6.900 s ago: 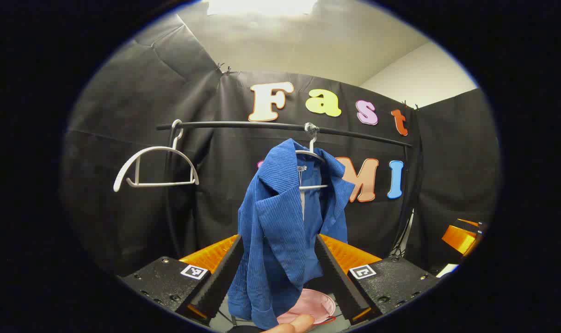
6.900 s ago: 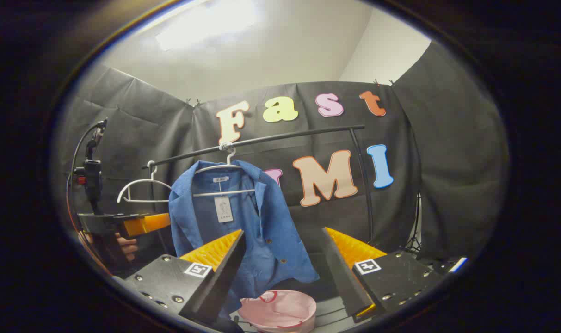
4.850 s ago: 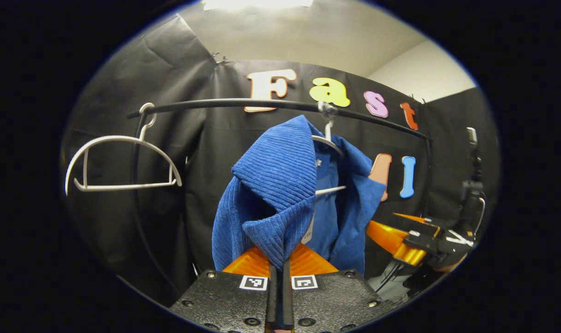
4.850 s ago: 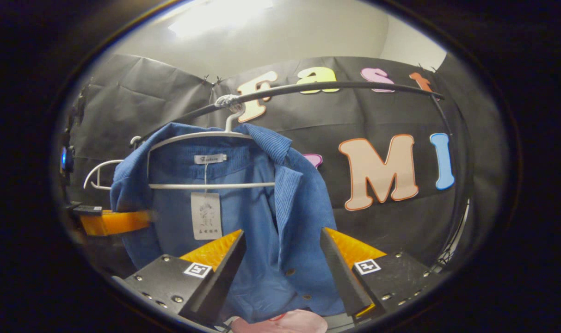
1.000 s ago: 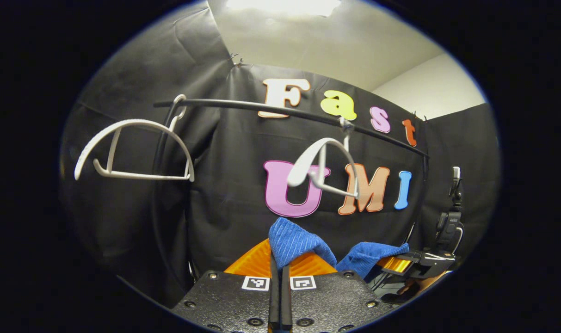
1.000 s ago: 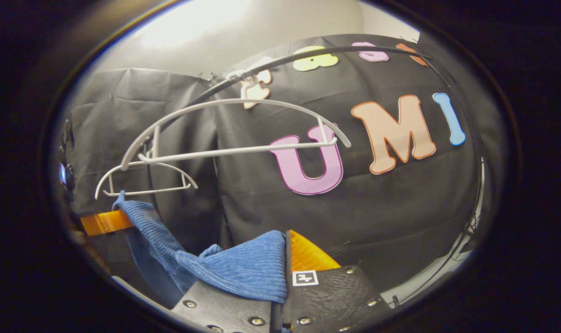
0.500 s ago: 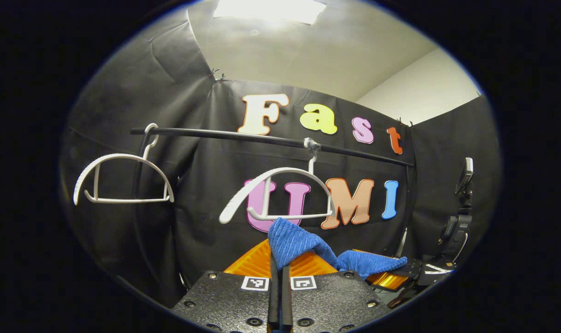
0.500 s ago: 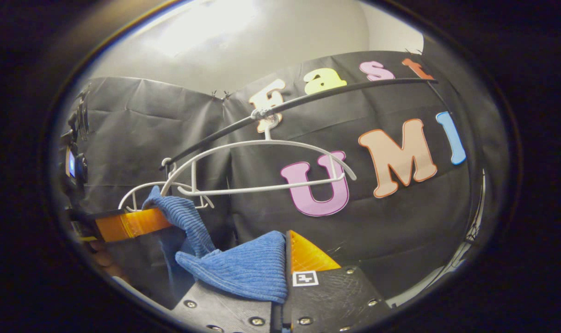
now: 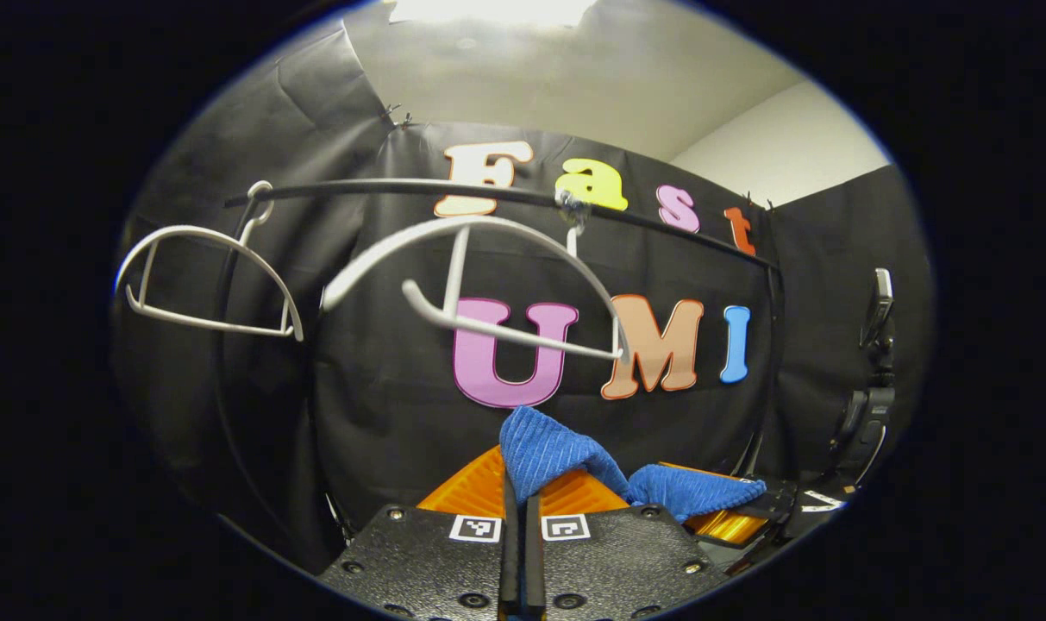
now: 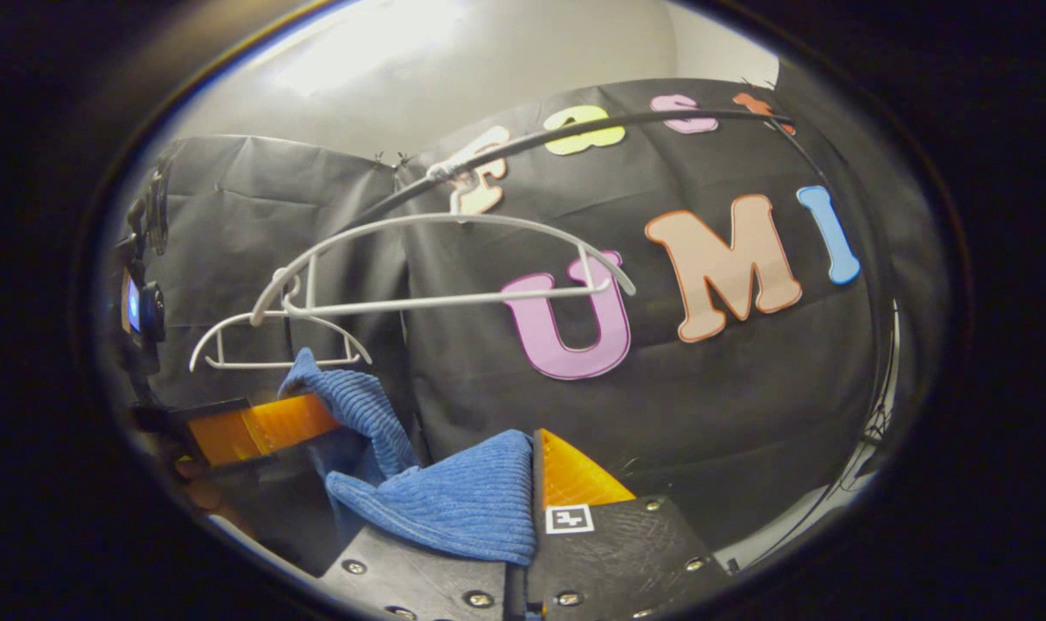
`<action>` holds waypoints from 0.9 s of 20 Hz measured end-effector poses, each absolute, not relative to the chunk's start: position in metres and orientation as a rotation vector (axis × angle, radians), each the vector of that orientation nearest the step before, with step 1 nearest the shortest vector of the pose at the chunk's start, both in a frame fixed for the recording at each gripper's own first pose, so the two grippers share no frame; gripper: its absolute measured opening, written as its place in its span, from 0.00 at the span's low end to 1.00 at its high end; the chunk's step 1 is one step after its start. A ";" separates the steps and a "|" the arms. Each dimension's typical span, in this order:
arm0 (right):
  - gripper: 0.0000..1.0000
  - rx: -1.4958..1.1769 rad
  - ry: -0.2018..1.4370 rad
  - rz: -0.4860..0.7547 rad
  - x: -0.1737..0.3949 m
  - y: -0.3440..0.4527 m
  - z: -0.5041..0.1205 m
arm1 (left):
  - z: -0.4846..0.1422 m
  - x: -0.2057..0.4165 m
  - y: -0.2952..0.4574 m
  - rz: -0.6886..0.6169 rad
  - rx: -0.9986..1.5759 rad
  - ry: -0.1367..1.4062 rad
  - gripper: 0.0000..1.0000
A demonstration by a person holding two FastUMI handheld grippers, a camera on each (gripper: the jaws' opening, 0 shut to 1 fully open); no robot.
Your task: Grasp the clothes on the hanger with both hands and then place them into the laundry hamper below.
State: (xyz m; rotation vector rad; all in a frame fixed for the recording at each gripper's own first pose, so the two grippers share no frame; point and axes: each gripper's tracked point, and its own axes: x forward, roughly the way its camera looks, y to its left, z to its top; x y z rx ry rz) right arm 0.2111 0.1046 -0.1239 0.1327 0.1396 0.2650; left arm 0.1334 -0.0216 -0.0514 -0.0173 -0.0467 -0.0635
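Both grippers (image 9: 518, 517) (image 10: 523, 517) are pinching the blue jacket (image 10: 454, 504); should be lowering together, level, clearing the hanger (image 9: 488, 285)

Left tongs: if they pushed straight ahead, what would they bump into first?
Probably the white hanger swinging just above the line of the left tongs; otherwise the black cloth wall behind. Depth is unclear.

The right gripper (image 10: 523, 552) pinches blue clothes (image 10: 454, 500) below a bare white hanger (image 10: 441, 259).

Ribbed blue cloth garment (image 9: 547, 448), smooth white hanger (image 9: 479, 267), matt black rail (image 9: 385, 187)
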 end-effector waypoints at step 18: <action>0.05 0.137 0.445 0.095 0.240 0.042 -0.346 | -0.267 0.203 0.004 -0.026 -0.048 0.152 0.03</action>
